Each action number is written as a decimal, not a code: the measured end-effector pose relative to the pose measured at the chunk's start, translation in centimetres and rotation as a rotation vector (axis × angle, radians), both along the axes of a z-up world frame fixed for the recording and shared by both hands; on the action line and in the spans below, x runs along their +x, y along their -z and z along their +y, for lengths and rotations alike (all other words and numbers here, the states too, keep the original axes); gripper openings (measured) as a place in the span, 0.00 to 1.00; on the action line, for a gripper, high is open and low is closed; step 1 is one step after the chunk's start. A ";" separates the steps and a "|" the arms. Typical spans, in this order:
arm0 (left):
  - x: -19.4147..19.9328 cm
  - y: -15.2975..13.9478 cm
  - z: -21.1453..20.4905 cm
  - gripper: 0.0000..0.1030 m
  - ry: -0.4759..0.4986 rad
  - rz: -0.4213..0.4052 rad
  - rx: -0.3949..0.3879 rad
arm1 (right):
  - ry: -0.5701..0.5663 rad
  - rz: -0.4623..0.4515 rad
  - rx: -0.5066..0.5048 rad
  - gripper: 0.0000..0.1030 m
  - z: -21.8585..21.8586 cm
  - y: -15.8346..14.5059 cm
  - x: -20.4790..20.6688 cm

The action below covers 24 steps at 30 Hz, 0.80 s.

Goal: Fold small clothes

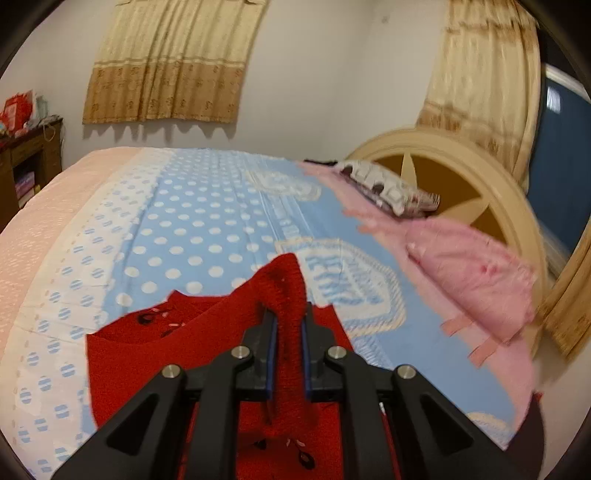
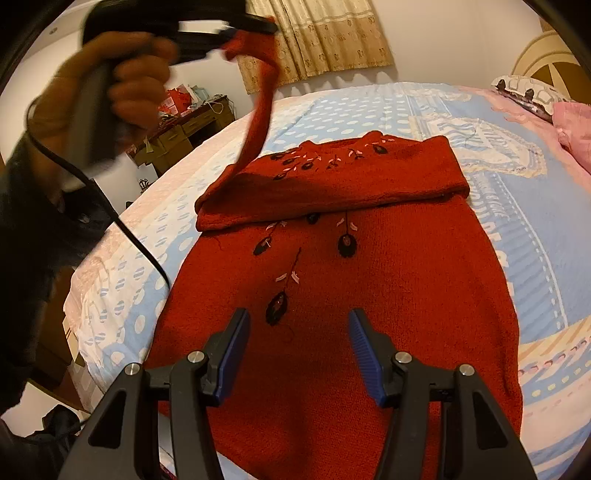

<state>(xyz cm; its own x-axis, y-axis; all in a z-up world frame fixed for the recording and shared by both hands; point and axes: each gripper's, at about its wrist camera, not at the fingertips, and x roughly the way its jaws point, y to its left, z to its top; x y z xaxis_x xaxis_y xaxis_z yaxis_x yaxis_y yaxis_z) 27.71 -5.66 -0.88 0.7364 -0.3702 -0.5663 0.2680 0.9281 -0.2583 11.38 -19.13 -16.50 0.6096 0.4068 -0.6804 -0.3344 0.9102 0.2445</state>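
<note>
Through the left wrist camera, your left gripper (image 1: 289, 325) is clamping the red sleeve (image 1: 286, 291) of the sweater (image 1: 155, 354), its two blue-lined fingers (image 1: 271, 354) pressing in on the knit from both sides. The sleeve end is sticking up past the fingertips, and the rest of it is trailing down between the black arms. Below and to the left, the body of the sweater is lying on the blue polka-dot bedsheet (image 1: 192, 229). A pink blanket (image 1: 476, 280) is bunching along the right edge of the bed, with a patterned pillow (image 1: 388, 188) sitting at its far end against the cream headboard (image 1: 476, 177). A tan curtain (image 1: 170, 62) is hanging on the far wall.

Through the right wrist camera, your right gripper (image 2: 297, 332) is hovering wide open over the lower part of the sweater (image 2: 369, 332), gripping nothing, its blue pads (image 2: 364, 343) standing well apart. The sweater is lying flat on the bedsheet (image 2: 524, 206), with its right sleeve folded across the chest just below the embroidered neckline (image 2: 332, 155). At the upper left, your left hand (image 2: 110, 81) is holding the other gripper (image 2: 255, 26) high, blurred, and the red sleeve (image 2: 258, 110) is stretching taut from its tip down to the sweater's left shoulder. A black cable (image 2: 129, 229) is dangling from that hand.
</note>
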 end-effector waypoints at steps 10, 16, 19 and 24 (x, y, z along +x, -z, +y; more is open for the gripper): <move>2.4 8.3 -7.4 0.25 0.034 0.107 0.204 | 0.003 0.033 0.012 0.55 -0.4 1.1 0.5; -0.1 7.7 -4.9 0.58 0.031 0.037 0.237 | 0.024 0.027 0.016 0.55 -1.4 1.2 0.8; -1.5 7.9 -1.7 0.63 -0.003 0.009 0.270 | 0.038 0.009 0.025 0.60 -2.1 0.8 0.8; -4.5 9.8 6.0 0.68 -0.151 0.002 0.352 | 0.061 0.013 0.026 0.60 -3.7 -1.2 1.7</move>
